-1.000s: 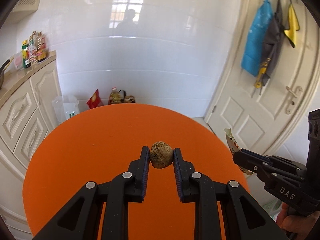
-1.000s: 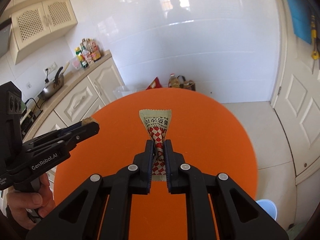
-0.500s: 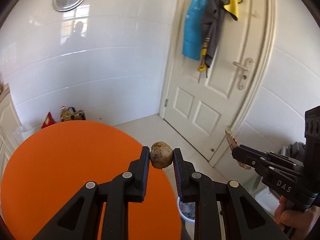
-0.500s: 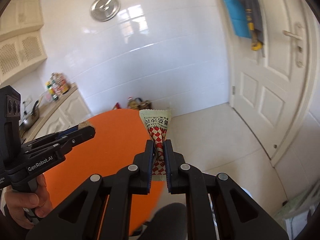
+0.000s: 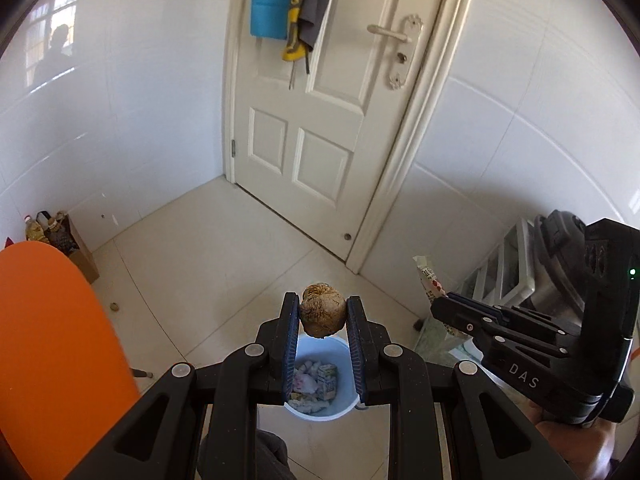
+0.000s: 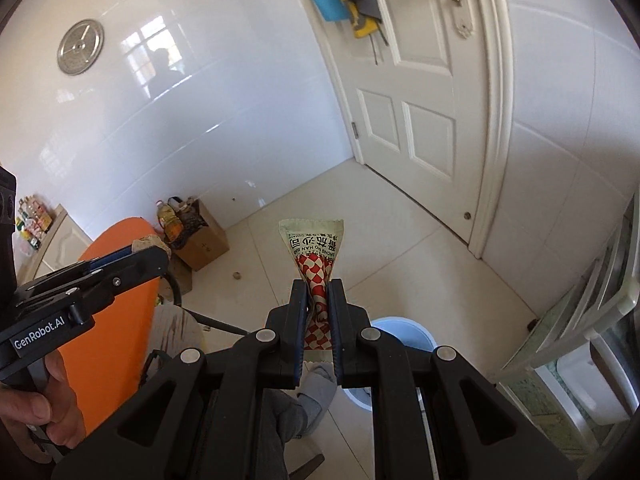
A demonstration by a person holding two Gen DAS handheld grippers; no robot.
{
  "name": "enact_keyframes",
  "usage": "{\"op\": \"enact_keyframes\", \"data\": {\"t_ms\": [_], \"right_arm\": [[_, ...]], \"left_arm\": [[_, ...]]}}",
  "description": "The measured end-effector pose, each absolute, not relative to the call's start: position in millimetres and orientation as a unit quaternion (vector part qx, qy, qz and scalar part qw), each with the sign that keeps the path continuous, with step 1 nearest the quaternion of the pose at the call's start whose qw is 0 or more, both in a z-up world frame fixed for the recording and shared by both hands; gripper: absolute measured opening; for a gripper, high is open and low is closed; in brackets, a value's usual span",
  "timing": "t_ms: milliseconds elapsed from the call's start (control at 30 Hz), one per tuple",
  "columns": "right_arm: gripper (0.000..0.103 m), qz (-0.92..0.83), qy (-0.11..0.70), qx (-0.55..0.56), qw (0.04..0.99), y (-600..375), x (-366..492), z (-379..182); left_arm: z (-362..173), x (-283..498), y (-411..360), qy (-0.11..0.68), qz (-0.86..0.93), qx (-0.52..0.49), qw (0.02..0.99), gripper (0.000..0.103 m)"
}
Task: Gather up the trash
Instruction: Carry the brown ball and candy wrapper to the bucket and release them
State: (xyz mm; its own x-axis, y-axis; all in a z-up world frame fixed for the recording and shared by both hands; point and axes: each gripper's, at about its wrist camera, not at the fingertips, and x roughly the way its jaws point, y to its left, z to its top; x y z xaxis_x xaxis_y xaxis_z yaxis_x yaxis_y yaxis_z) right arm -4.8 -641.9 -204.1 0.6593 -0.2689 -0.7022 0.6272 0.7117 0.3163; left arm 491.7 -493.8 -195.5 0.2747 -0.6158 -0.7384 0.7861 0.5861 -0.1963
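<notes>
- While it hangs over the blue bin on the floor, the left gripper pinches a brown ball.
- To its right, the right gripper squeezes a snack wrapper, near the bin.

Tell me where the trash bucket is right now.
In the left wrist view the blue bucket stands on the floor directly beneath the left gripper and its brown ball, right of the orange table.

I am in a home kitchen: white tiled walls, a panelled door hung with aprons, cream cabinets topped with bottles, oil bottles in a box, an orange desk.
</notes>
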Motion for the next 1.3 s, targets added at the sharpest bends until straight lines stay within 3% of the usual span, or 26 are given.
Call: {"op": "enact_keyframes", "data": {"t_ms": [500, 567, 600, 633, 700, 733, 767, 833, 933, 1033, 1300], "right_arm": [[0.014, -0.255, 0.402, 0.403, 0.782, -723, 18, -351], [0.015, -0.257, 0.414, 0.413, 0.769, -727, 19, -368], [0.016, -0.256, 0.417, 0.419, 0.765, -729, 19, -373], [0.019, -0.262, 0.419, 0.421, 0.76, -731, 18, -378], [0.049, -0.266, 0.417, 0.428, 0.756, -733, 17, -382], [0.071, -0.267, 0.414, 0.43, 0.757, -733, 16, -382], [0.08, -0.272, 0.414, 0.425, 0.758, -732, 16, -382], [0.084, -0.278, 0.417, 0.419, 0.758, -731, 18, -383], [0.101, -0.293, 0.42, 0.412, 0.754, -731, 17, -382], [0.103, -0.307, 0.413, 0.415, 0.75, -728, 13, -378], [0.103, -0.32, 0.388, 0.401, 0.766, -710, 0, -340]], "left_arm": [[-335, 559, -577, 0.587, -0.426, 0.116, 0.678, 0.021], [-350, 567, -586, 0.605, -0.423, 0.124, 0.663, 0.029], [-355, 574, -592, 0.612, -0.42, 0.132, 0.657, 0.045], [-360, 580, -598, 0.618, -0.412, 0.139, 0.655, 0.062], [-364, 585, -605, 0.618, -0.4, 0.144, 0.661, 0.067], [-366, 587, -604, 0.621, -0.395, 0.144, 0.662, 0.07], [-366, 588, -606, 0.624, -0.391, 0.143, 0.661, 0.073], [-366, 593, -615, 0.624, -0.381, 0.15, 0.665, 0.076], [-356, 605, -665, 0.607, -0.373, 0.163, 0.682, 0.079], [-341, 587, -673, 0.578, -0.359, 0.176, 0.711, 0.087], [-305, 520, -642, 0.534, -0.347, 0.179, 0.75, 0.089]]}}
